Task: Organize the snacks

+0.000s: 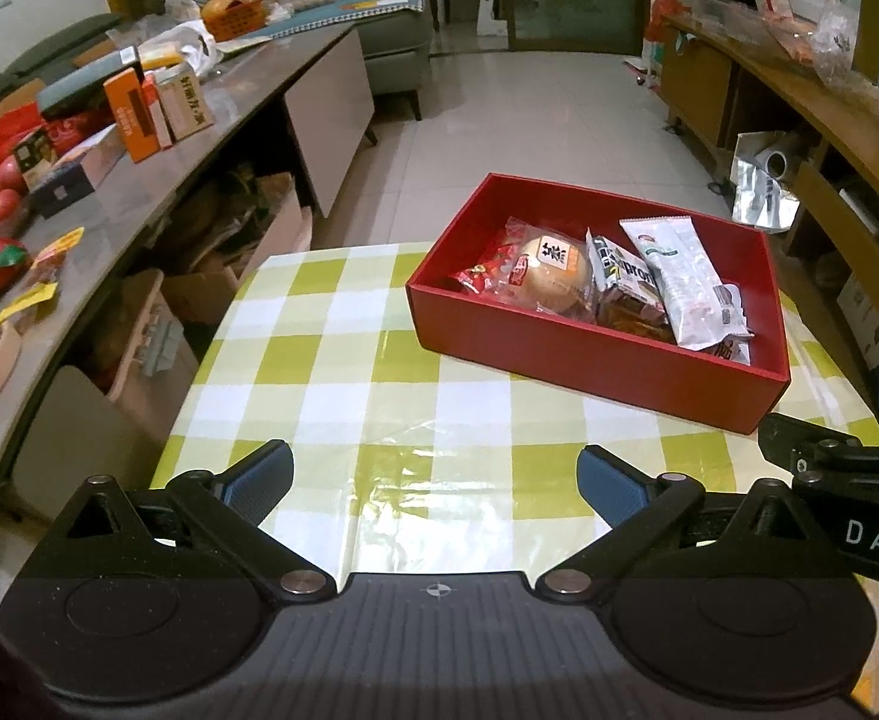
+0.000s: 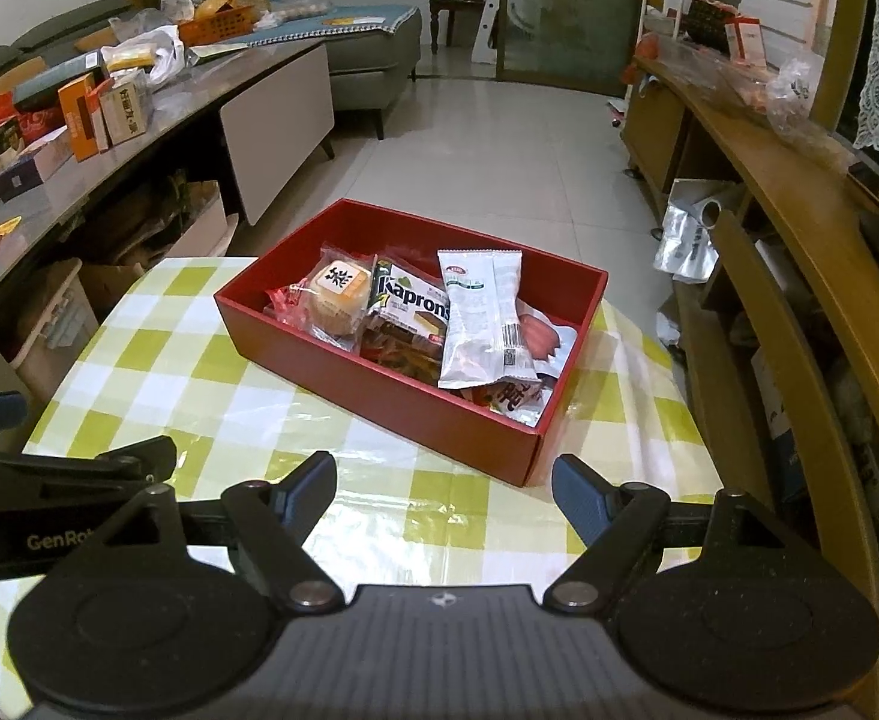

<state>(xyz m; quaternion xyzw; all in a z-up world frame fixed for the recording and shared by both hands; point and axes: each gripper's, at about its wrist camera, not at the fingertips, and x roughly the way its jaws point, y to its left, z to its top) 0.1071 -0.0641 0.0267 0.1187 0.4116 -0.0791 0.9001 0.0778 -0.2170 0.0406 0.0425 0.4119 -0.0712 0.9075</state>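
A living room with pale floor tiles surrounds a small surface (image 1: 343,360) covered in a green-and-white checked cloth. On it sits the red box (image 2: 379,414), slightly askew, holding all the snacks in view: a round bun in clear wrap (image 2: 340,297), a Kaprons packet (image 2: 412,300), a long white packet (image 2: 481,324) lying across the others, and red wrappers beneath. Nothing loose lies on the cloth around the box. Both tongs hover just short of it: the left tongs (image 1: 433,480) gape wide and carry nothing, and the right tongs (image 2: 444,492) stand well apart, also empty. The sorting looks close to finished. Any tidying should pinch packets by a sealed edge, not the bun's soft middle, and keep the light box from sliding.
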